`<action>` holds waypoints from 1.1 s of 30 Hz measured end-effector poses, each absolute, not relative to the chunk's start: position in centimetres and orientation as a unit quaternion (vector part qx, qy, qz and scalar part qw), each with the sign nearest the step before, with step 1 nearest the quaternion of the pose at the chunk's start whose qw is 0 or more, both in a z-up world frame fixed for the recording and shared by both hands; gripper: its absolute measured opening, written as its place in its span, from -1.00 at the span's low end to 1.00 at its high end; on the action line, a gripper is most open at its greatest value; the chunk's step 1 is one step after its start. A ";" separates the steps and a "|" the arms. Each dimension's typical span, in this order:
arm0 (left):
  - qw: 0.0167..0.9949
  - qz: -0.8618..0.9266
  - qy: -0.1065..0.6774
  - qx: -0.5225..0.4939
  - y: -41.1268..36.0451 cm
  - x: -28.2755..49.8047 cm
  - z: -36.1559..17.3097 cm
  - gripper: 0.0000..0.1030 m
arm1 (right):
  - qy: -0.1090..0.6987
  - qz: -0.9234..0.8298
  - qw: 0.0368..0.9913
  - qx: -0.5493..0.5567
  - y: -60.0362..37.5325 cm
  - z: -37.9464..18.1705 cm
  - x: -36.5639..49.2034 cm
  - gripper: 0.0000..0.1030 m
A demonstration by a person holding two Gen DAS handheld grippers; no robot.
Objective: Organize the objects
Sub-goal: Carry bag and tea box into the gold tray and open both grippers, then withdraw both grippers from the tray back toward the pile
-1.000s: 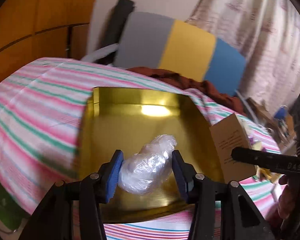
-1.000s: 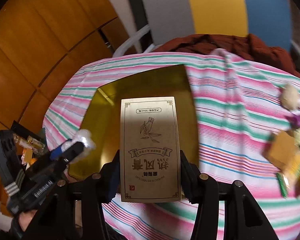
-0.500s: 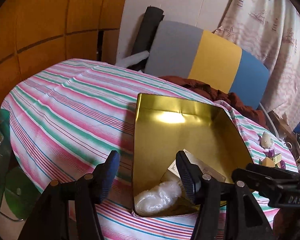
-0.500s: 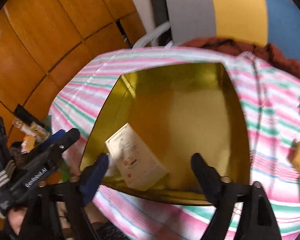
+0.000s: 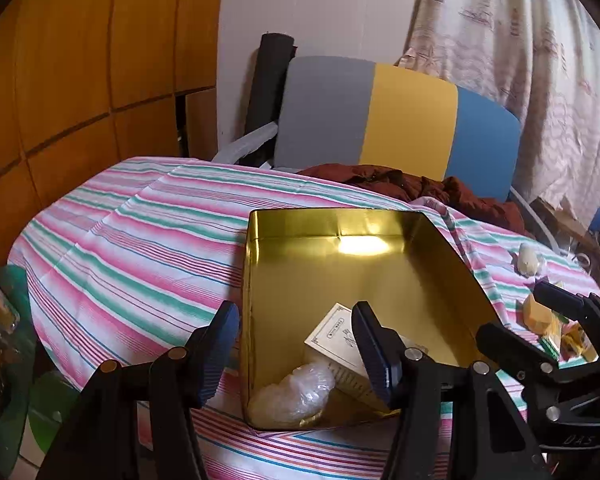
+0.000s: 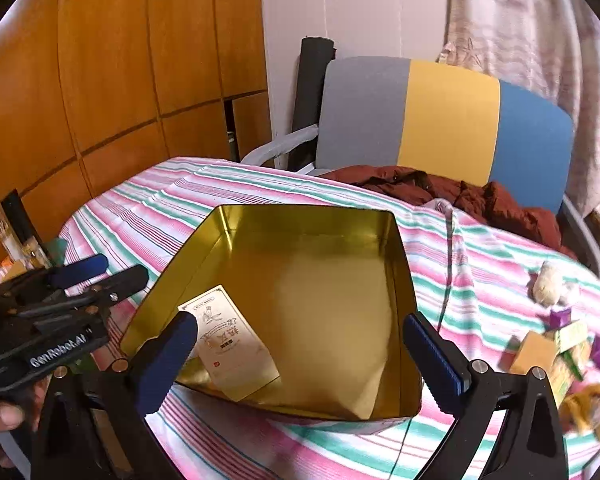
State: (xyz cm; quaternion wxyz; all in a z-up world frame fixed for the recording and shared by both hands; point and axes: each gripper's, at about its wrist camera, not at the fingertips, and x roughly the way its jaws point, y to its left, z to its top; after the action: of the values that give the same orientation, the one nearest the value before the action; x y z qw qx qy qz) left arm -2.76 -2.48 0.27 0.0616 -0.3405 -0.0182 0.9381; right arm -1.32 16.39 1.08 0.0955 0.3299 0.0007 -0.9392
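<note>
1. I see a shiny gold rectangular metal tin (image 5: pixel 332 268) standing open on a round table covered by a pink, green and white striped cloth (image 5: pixel 140 240).
2. My left gripper (image 5: pixel 296 344) is spread wide with nothing between its blue pads; it hangs over the tin's near left corner, one finger outside the left wall and the other over the inside.
3. My right gripper (image 6: pixel 300 356) is likewise released and empty, its fingers straddling the near part of the tin.
4. Inside the tin, a cream cardboard box with printed ornament and a small red seal (image 6: pixel 232 340) lies tilted against the near left region of the floor.
5. In the left wrist view, a crumpled clear plastic bag (image 5: pixel 296 392) sits in the near left corner of the tin, touching that cardboard box (image 5: pixel 336 340).
6. From the right wrist view the bag is hidden behind my left finger, so I cannot see it there.
7. The far half of the tin's floor is bare gold metal with a bright glare spot.
8. To the right of the tin, a loose cluster of small wrapped items in yellow, purple and green (image 6: pixel 560 344) lies on the cloth, well apart from the tin.
9. A small pale fuzzy lump (image 6: pixel 548 278) rests just beyond that cluster.
10. Behind the table stands a chair with a grey, yellow and blue backrest (image 6: pixel 444 120), and a rumpled dark red garment (image 6: pixel 440 188) lies at the table's far edge.
</note>
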 end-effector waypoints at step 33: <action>0.191 0.921 0.046 -0.336 5.5 -1.3 0.8 0.16 | -0.159 -0.915 0.006 0.370 28.6 -0.6 1.7 0.99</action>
State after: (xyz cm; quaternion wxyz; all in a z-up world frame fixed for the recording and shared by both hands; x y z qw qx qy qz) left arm -1.33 5.47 0.78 0.1909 -0.3360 0.0458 0.9212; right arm 1.69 28.58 -0.63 0.0059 0.3698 -0.1588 -0.9154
